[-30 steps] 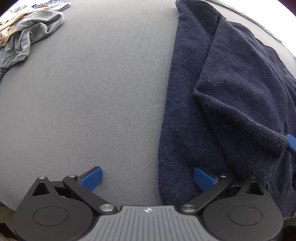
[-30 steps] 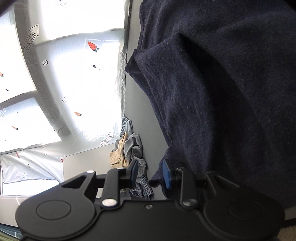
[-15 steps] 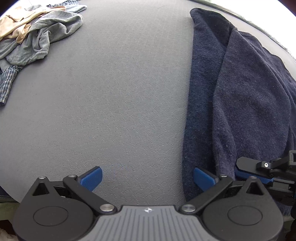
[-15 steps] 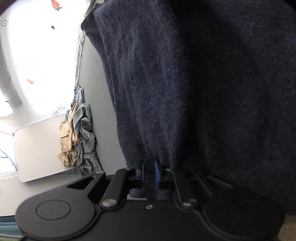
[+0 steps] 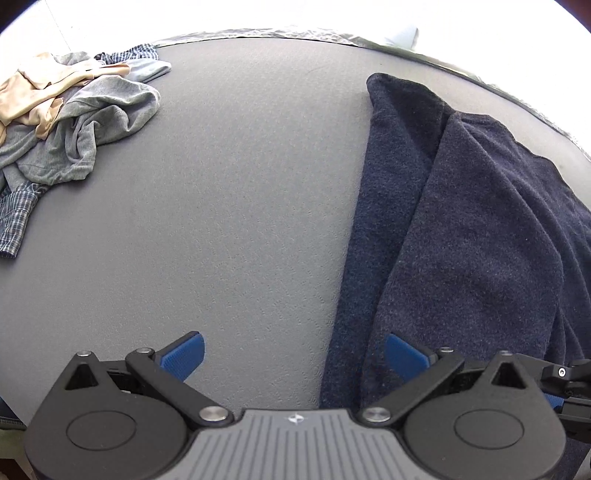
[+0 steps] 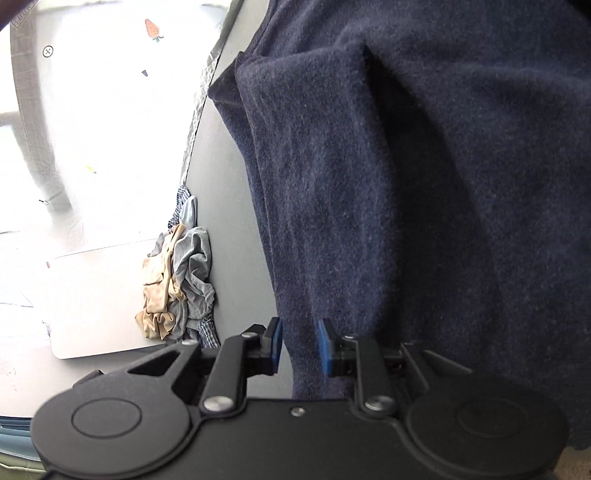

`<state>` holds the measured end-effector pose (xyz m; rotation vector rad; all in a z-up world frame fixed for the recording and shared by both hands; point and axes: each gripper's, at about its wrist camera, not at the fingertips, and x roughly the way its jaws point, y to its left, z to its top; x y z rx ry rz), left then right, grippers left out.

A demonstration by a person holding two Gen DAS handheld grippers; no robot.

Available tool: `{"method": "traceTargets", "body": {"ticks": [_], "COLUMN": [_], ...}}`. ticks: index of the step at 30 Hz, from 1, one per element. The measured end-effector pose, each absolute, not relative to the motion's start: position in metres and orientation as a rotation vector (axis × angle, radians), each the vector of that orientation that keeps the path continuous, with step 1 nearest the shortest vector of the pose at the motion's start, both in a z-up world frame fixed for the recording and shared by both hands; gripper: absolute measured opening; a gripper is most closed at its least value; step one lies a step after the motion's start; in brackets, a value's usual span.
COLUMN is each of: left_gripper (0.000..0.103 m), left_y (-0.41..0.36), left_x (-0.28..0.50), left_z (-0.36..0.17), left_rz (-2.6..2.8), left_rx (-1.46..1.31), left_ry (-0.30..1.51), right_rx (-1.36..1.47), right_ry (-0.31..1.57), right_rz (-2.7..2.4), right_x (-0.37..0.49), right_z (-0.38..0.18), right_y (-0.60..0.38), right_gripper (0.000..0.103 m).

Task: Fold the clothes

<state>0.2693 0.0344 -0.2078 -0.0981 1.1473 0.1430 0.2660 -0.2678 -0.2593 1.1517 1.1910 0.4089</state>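
Observation:
A dark navy knitted sweater (image 5: pixel 461 229) lies on the grey table (image 5: pixel 229 206), partly folded, with one layer lapped over another. My left gripper (image 5: pixel 294 354) hangs open over the sweater's left edge, its left pad above bare table and its right pad above the knit. Nothing is held in it. In the right wrist view the sweater (image 6: pixel 424 177) fills most of the picture. The jaws of my right gripper (image 6: pixel 299 345) are opening, the sweater's near edge lies between the blue pads, and a gap shows on either side. A part of the right gripper (image 5: pixel 565 384) shows at the left view's right border.
A pile of crumpled clothes (image 5: pixel 70 122), grey, beige and checked, lies at the table's far left corner, also in the right wrist view as the pile (image 6: pixel 181 284). A pale board (image 6: pixel 96 302) lies beyond the table's edge. The table's far rim (image 5: pixel 295 35) is bright.
Half a second ago the right gripper's pads were pinched on the sweater's edge; now they stand apart. The left gripper has risen, and more of the table and the pile shows.

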Motion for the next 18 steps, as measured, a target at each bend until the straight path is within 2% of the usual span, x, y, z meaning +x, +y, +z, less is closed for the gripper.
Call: {"method": "traceTargets", "body": {"ticks": [7, 18], "left_gripper": [0.103, 0.103], "left_y": [-0.014, -0.089], "left_x": [0.292, 0.333], "left_z": [-0.207, -0.221], "left_rz": [0.071, 0.01], "left_rx": [-0.062, 0.019], "left_ry": [1.117, 1.123], "right_rx": [1.055, 0.642], "right_ry": [1.084, 0.98], "right_rz": [0.275, 0.052], "right_x": [0.273, 0.289], "right_z": [-0.24, -0.215], "right_y": [-0.33, -0.406], "right_gripper": [0.025, 0.026]}}
